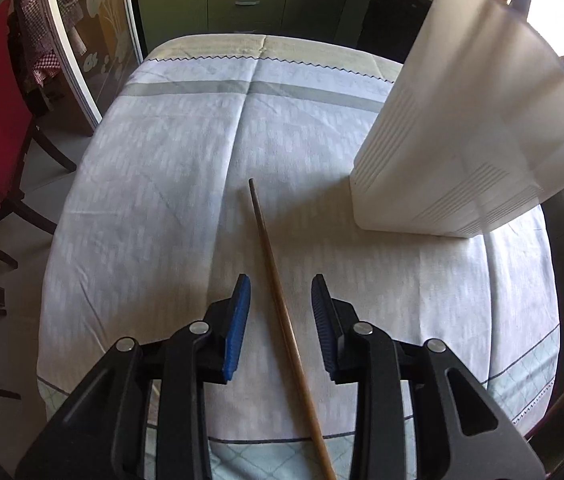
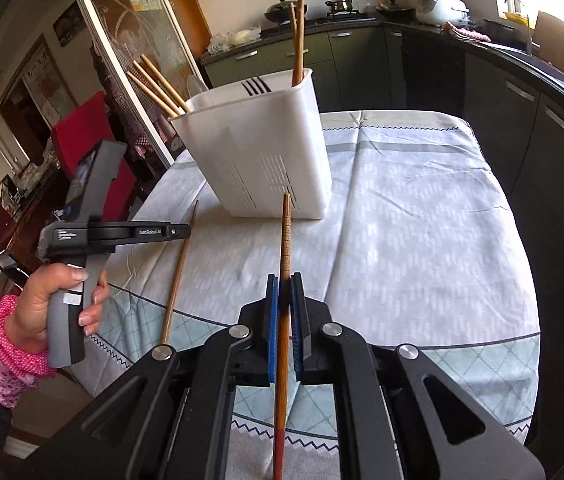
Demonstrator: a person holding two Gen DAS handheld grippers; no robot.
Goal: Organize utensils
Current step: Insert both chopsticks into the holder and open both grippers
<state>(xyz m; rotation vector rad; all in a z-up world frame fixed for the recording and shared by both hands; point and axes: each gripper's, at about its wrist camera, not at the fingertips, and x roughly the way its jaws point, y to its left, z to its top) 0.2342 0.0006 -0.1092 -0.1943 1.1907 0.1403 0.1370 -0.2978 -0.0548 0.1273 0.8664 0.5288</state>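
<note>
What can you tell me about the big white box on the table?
The white box looks like plastic: tall, open on top, with rounded corners and thin slits low on its sides. It stands upright on the tablecloth, towards the far end. Brown chopsticks lean out of one side and more stand in the other corner. Neither gripper touches it.

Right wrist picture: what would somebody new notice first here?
Probably the white utensil holder standing on the tablecloth, with chopsticks poking out. Next, the right hand-held gripper pinching one chopstick in front of the holder. At the left, a hand holds the left hand-held gripper above another chopstick.
</note>
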